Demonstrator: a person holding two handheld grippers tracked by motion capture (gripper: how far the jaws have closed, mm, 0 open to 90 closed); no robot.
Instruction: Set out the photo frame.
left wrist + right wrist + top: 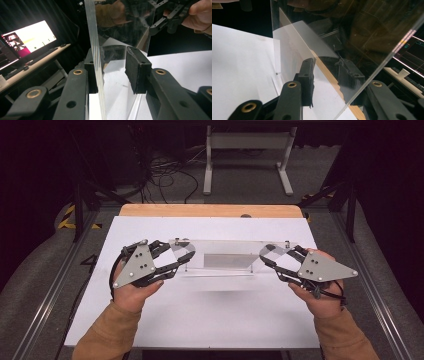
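Note:
A long clear acrylic piece (225,255) with upright end walls hangs level above the white sheet (210,320) and casts a faint shadow on it. My left gripper (184,255) is shut on its left end, my right gripper (267,256) on its right end. In the left gripper view the pads of my left gripper (115,70) sit on either side of the acrylic piece (120,25), and the right gripper (170,17) with its hand shows at the far end. In the right gripper view my right gripper (327,72) clamps the acrylic piece (352,30), one pad seen through a slanted pane.
The white sheet covers a wooden table (210,210) whose far edge shows bare. Behind it a white metal frame (247,142) and loose cables (160,175) lie on the floor. Metal rails run along both sides. A lit monitor (30,37) stands on a side desk.

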